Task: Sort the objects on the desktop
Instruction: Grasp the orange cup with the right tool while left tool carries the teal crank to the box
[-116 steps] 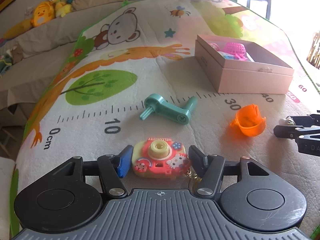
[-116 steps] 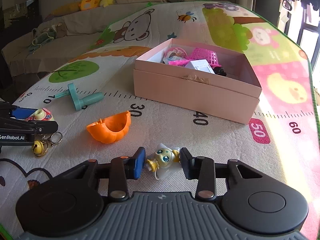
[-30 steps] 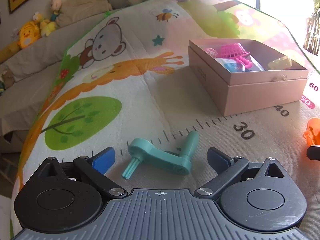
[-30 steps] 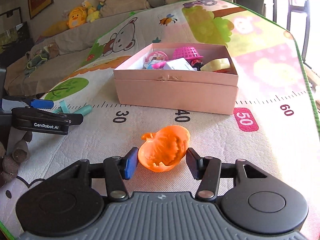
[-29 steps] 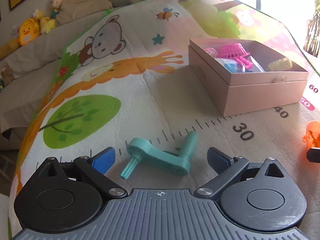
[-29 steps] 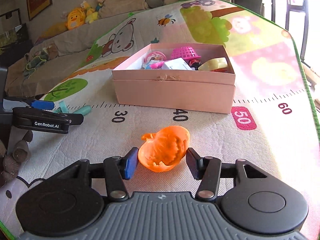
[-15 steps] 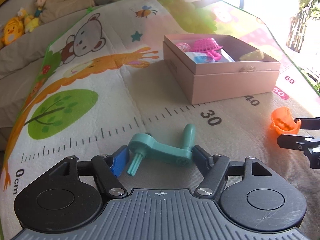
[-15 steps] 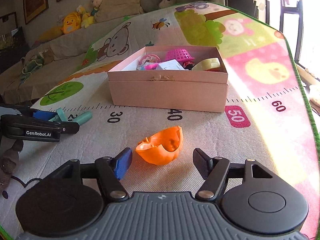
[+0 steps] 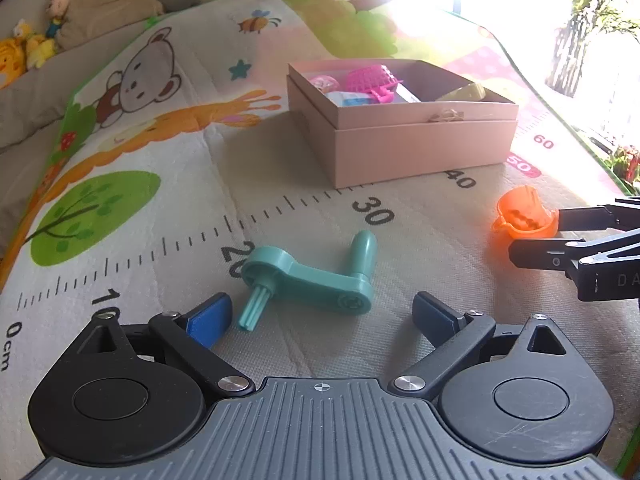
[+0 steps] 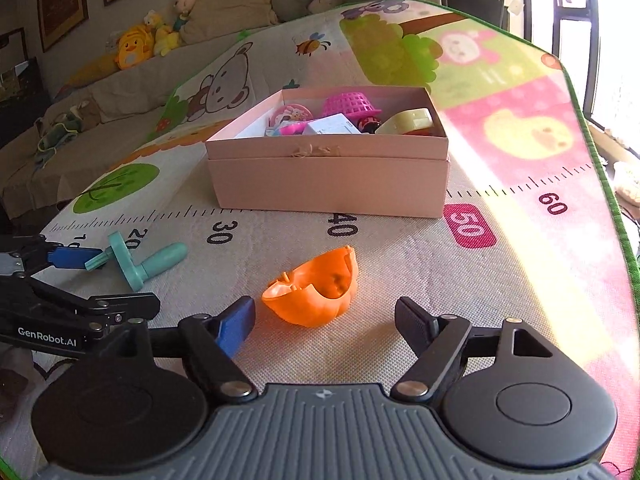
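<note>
Right wrist view shows the play mat (image 10: pixel 520 240) carrying a pink box (image 10: pixel 328 180) near its middle, set back from the near edge and filled with small toys; nearer the near edge lies the teal crank (image 9: pixel 308 280), flat on the mat, with the left gripper (image 9: pixel 322 314) spread wide around it, not touching; the orange pumpkin half (image 10: pixel 314 292) rests on the mat between the right gripper's (image 10: pixel 324 318) spread, non-touching fingers.
</note>
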